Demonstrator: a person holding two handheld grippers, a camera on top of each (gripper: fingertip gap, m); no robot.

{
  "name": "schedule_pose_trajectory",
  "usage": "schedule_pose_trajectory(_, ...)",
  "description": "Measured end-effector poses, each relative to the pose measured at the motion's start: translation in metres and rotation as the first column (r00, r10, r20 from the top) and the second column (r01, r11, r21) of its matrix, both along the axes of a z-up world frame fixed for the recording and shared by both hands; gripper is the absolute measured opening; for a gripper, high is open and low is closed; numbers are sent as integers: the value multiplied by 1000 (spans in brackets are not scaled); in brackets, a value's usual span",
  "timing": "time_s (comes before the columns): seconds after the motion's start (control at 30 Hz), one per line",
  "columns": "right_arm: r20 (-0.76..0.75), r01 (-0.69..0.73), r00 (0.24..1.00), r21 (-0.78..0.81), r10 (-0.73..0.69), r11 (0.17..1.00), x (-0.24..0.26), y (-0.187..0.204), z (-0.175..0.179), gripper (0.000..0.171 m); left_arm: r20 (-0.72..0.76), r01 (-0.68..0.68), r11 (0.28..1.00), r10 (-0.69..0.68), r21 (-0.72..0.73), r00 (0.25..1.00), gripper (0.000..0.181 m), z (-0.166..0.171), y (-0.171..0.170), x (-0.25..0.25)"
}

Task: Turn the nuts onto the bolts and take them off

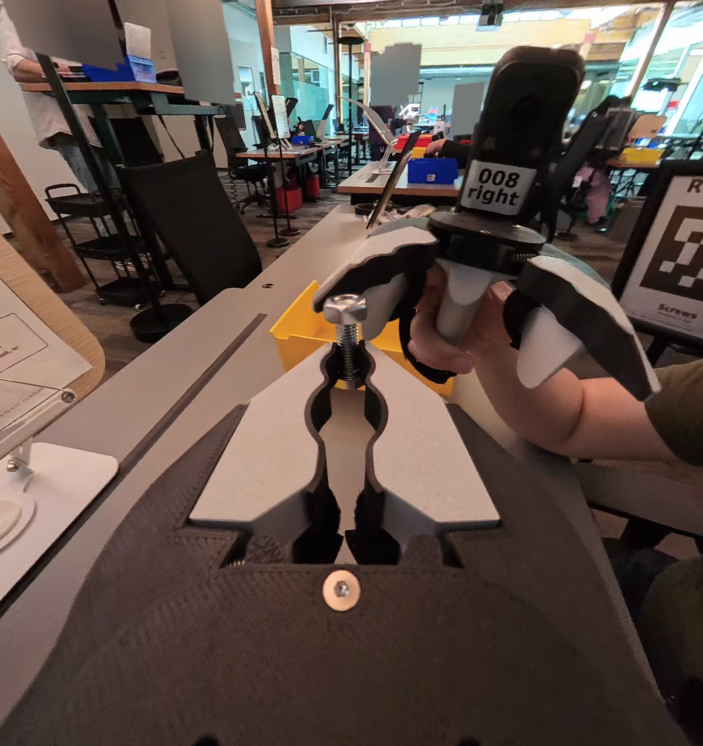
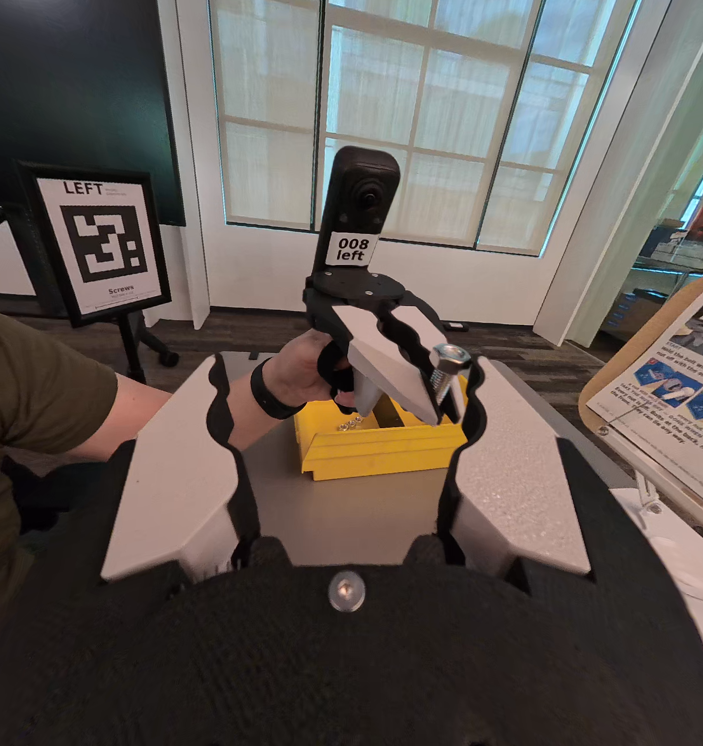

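left hand-held gripper (image 1: 348, 363) clamps bolt (image 1: 348, 351) upright, presenting nut (image 1: 344, 309), frame centre; right hand-held gripper (image 2: 348, 403) gapes empty, ready to turn it.

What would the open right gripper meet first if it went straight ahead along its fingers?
Probably the left gripper, which holds the bolt with its nut above the yellow bin. Depth is unclear; it may pass underneath and meet the bin.

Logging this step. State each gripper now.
Left gripper: shut on the bolt, nut on top.
Right gripper: open, empty.
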State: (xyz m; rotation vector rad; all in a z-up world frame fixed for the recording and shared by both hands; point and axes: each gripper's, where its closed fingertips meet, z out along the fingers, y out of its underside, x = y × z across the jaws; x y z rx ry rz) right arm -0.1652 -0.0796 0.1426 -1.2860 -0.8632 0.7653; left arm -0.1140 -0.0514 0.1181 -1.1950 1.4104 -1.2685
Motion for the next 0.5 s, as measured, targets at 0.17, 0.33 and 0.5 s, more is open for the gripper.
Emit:
schedule_pose_trajectory(0.17,67,-86,994,7,85,996,-3,-21,-2,94,19,-97,995,97,-2,995,7,4,20,-6)
schedule_pose_trajectory(0.33,-7,56,998,31,-56,998,11,0,9,107,12,-8,999,8,-41,1000,7,4,7,-5)
schedule_pose_trajectory(0.5,9,9,1000,-28,-9,1000,1,3,-3,112,-17,-20,999,21,38,1000,7,-3,-3,4)
